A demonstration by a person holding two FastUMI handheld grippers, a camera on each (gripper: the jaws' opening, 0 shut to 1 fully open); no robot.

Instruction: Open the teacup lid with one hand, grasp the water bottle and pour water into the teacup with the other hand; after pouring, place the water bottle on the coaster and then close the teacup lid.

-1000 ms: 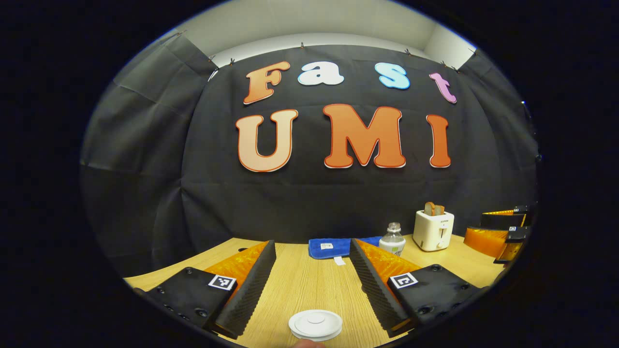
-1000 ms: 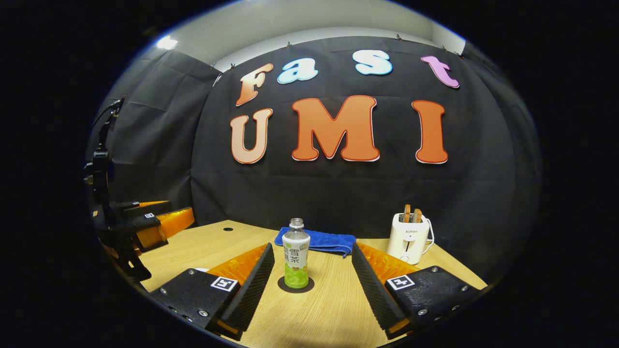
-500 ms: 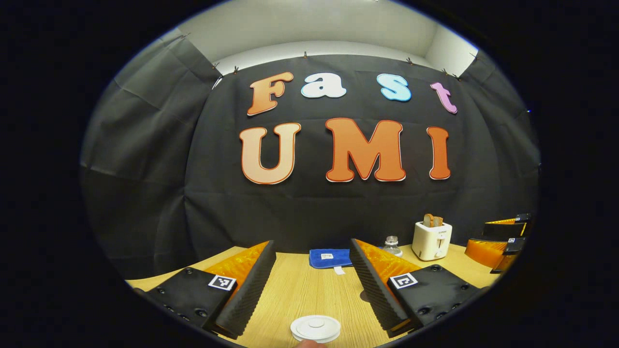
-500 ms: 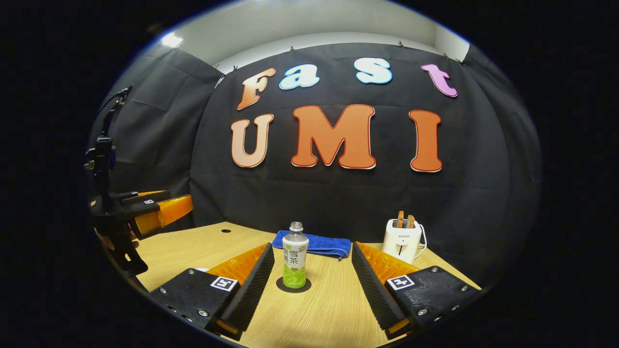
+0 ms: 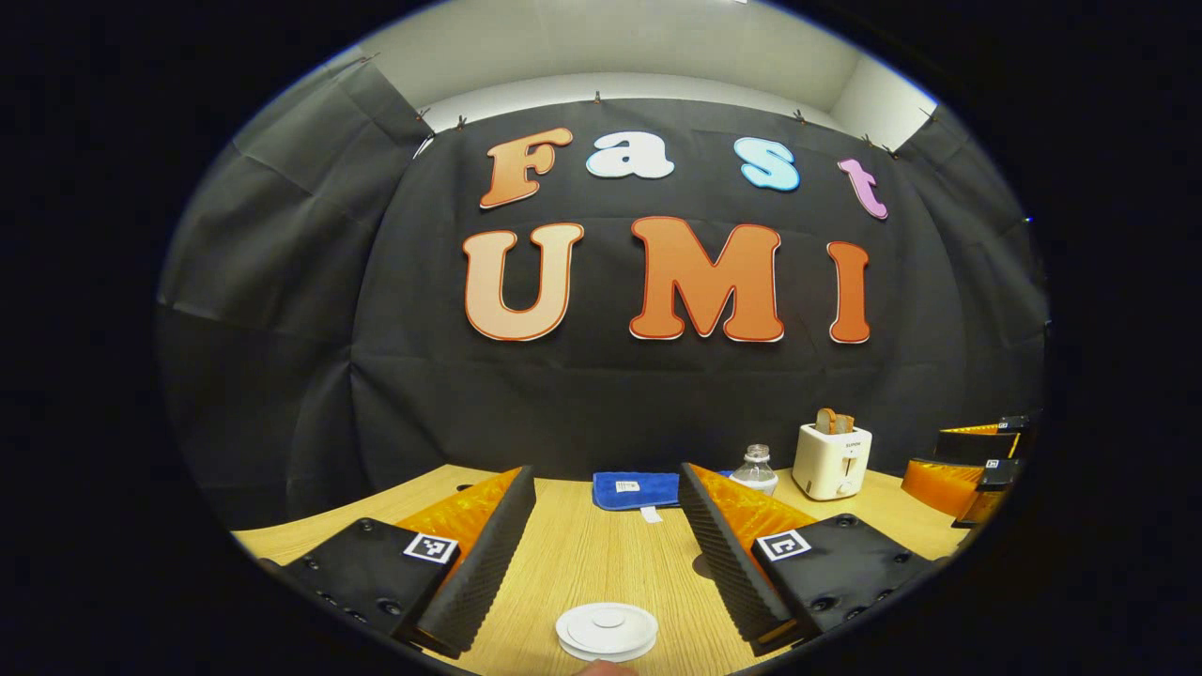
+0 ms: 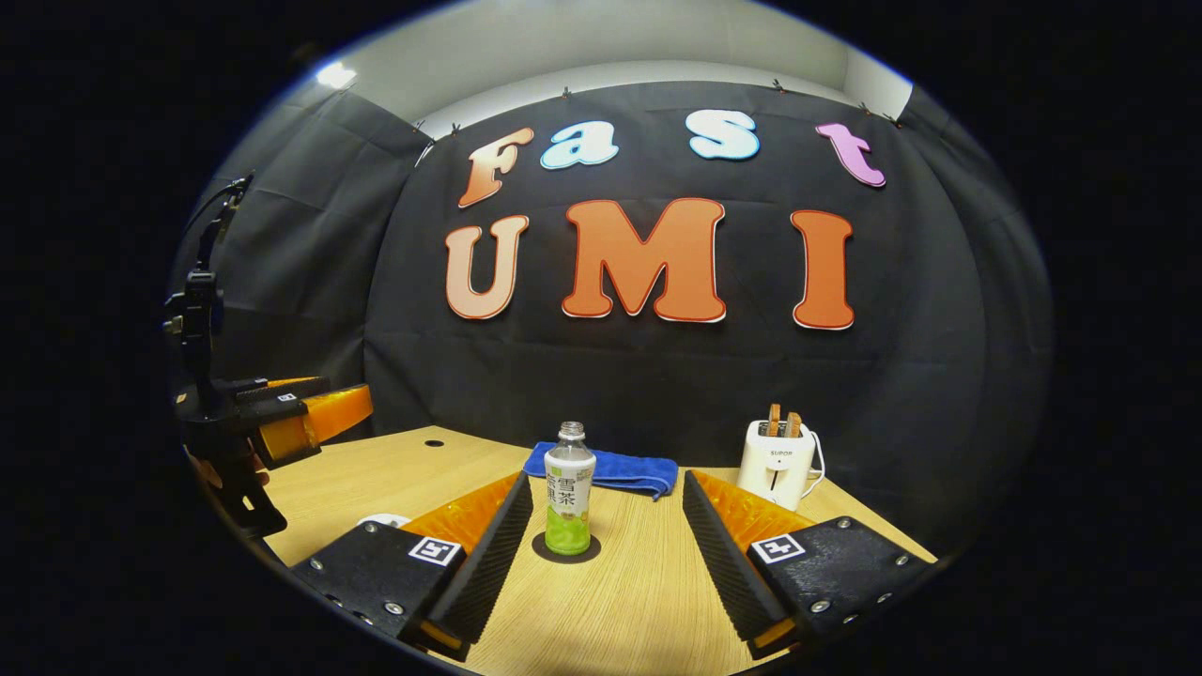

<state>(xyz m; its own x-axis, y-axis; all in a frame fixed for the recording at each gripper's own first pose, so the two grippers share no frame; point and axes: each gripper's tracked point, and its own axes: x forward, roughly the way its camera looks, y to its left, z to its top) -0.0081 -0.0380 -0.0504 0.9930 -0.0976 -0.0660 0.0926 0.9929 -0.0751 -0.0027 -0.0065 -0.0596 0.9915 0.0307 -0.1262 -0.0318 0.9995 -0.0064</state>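
Over the wooden table [image 5: 601, 554], in the left gripper view, the left gripper [image 5: 606, 507] is held level and low, pointing toward the back cloth, its two fingers spread wide with nothing between them. Just below the gap between those fingers sits the white teacup lid [image 5: 607, 630], lying flat and closed on the cup, at the very near edge of the picture; a bit of a fingertip shows beneath it. Beyond the lid, at the far side of the table, lies a folded blue towel [image 5: 627, 489]. Right of the towel the top of the water bottle [image 5: 754, 469] peeks over the gripper's right finger, and right of that stands a white toaster [image 5: 831, 459] with bread in its slots. At the far right edge the other gripper shows.

Across the same table in the right gripper view, the right gripper [image 6: 606, 512] is also level, jaws wide apart and empty. Between its fingers and well ahead of them, the water bottle [image 6: 569, 501] stands upright on a dark round coaster [image 6: 566, 548], untouched. Behind the bottle lies the towel [image 6: 610, 469]; to the bottle's right stands the toaster [image 6: 778, 461]. Far left of the bottle, the left gripper [image 6: 310, 413] hovers above the table, a hand [image 6: 218, 469] gripping its handle from below. A sliver of white, probably the teacup [image 6: 383, 519], shows beside the near finger.
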